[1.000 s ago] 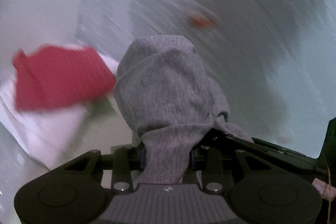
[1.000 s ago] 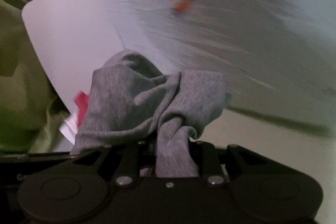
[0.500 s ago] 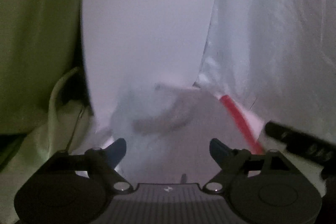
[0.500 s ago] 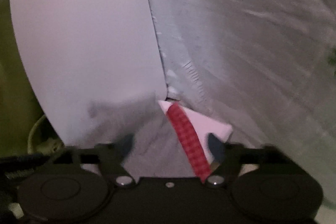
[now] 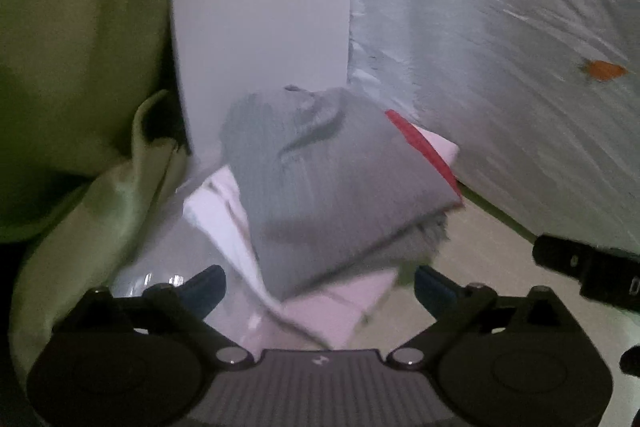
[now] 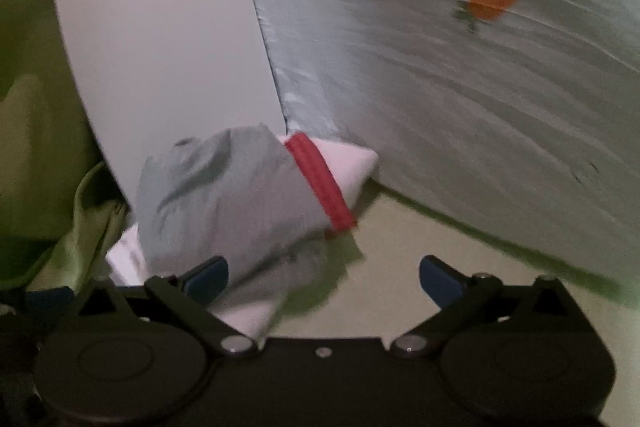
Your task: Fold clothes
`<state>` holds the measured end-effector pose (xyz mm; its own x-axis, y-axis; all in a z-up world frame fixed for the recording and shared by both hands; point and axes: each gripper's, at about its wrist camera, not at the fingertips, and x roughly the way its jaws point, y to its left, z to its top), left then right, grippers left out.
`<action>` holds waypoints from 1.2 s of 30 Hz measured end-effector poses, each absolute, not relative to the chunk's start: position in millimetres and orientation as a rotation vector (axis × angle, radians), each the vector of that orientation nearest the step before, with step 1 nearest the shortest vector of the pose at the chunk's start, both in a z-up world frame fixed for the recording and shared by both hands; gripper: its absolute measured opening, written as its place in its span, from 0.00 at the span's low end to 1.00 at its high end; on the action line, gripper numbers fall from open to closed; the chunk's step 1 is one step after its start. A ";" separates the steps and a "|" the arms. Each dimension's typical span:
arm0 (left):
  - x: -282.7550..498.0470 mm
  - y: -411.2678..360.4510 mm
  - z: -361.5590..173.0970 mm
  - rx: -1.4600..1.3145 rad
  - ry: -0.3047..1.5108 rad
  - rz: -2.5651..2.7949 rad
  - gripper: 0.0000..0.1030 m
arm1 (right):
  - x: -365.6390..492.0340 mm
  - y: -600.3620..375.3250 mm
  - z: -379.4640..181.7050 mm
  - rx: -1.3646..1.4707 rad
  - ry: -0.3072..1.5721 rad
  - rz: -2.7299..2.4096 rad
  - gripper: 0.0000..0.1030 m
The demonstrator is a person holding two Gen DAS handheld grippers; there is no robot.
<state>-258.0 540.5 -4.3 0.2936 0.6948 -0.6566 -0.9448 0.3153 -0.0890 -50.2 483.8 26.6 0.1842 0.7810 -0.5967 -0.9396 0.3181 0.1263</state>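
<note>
- grey folded garment (image 5: 332, 183) on top of a small stack, over a red piece (image 5: 420, 143) and white folded cloth (image 5: 332, 311); same stack in right view, grey garment (image 6: 228, 199) with red band (image 6: 320, 183) along its far-right edge
- stack tucked in a corner, against a white panel (image 5: 260, 7) behind and a silvery plastic sheet (image 5: 500, 47) to the right; green fabric (image 5: 80, 67) bunched on the left
- surface under the stack pale, hard to tell if desk or floor
- left claw (image 5: 320, 285) spread wide, nothing held, stack dead ahead and just beyond the tips
- right claw (image 6: 324, 277) also spread wide, nothing held, stack ahead and off to its left; left fingertip (image 6: 208, 275) right by the grey edge, contact unclear
- long axis of grey garment runs near-left to far-right, diagonal to both claws
- left claw better centred on the stack, so likely the nearer one for any tidy-up
- looks like this garment is folded and placed; next garment probably elsewhere, not in view
- blur on the near edges, fine detail unreadable
</note>
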 end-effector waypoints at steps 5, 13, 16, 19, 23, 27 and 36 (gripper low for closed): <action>-271.8 481.0 -4.2 -0.507 0.571 1.165 1.00 | -67.6 419.0 15.5 -0.298 0.651 1.219 1.00; -291.9 403.1 -9.0 -0.499 0.593 1.147 1.00 | -93.8 332.0 0.4 -0.307 0.673 1.234 1.00; -294.5 383.8 -10.1 -0.461 0.609 1.149 1.00 | -101.3 312.5 -2.9 -0.307 0.667 1.239 1.00; -297.5 374.9 -7.2 -0.441 0.611 1.152 1.00 | -106.0 298.5 -3.3 -0.308 0.653 1.244 1.00; -299.7 370.2 -2.7 -0.432 0.594 1.159 1.00 | -107.7 291.3 0.3 -0.300 0.634 1.248 1.00; -298.8 367.5 -0.3 -0.425 0.580 1.151 1.00 | -107.4 290.1 3.6 -0.297 0.617 1.252 1.00; -293.8 368.0 3.6 -0.413 0.561 1.146 1.00 | -105.7 290.7 7.3 -0.296 0.594 1.252 1.00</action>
